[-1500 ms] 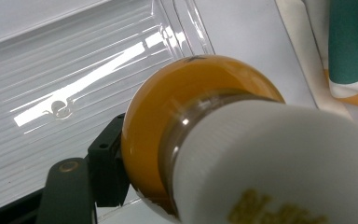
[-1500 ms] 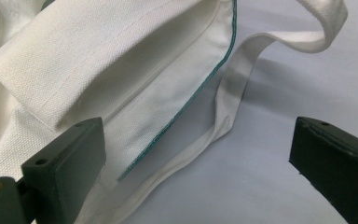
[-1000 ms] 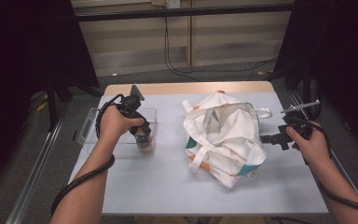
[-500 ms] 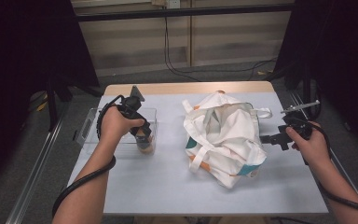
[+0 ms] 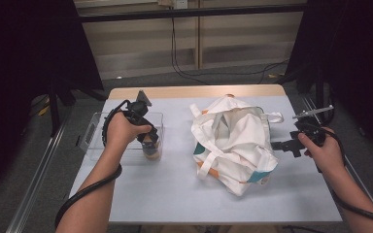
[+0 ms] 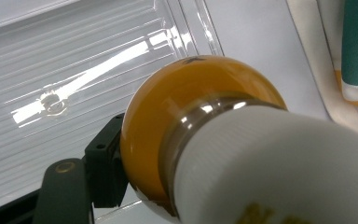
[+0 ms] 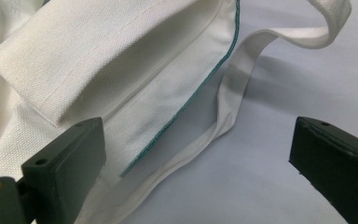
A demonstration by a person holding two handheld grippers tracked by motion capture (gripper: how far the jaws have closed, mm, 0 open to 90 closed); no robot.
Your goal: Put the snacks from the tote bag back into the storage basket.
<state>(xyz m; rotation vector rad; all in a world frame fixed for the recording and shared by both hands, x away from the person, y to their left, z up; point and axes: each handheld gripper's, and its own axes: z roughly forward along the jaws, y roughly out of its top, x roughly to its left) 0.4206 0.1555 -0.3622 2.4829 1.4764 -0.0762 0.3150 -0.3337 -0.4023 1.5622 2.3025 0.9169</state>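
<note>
1. Gripping a light bulb (image 6: 200,135), the left gripper (image 5: 148,138) holds it over the clear tray's (image 5: 90,138) edge.
2. Glass looks fragile and slick; hold gently at the white base.
3. Right gripper (image 7: 200,172) gapes empty beside the soft bag (image 5: 233,141).

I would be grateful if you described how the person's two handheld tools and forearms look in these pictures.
Both are black. The left tool carries a grey three-cornered plate on top, and a thick black cable trails from it along the bare forearm. The right tool has a thin grey metal bar above it and its own black cable. Its blocky black jaws show small screw holes. No sleeves are visible.
</note>
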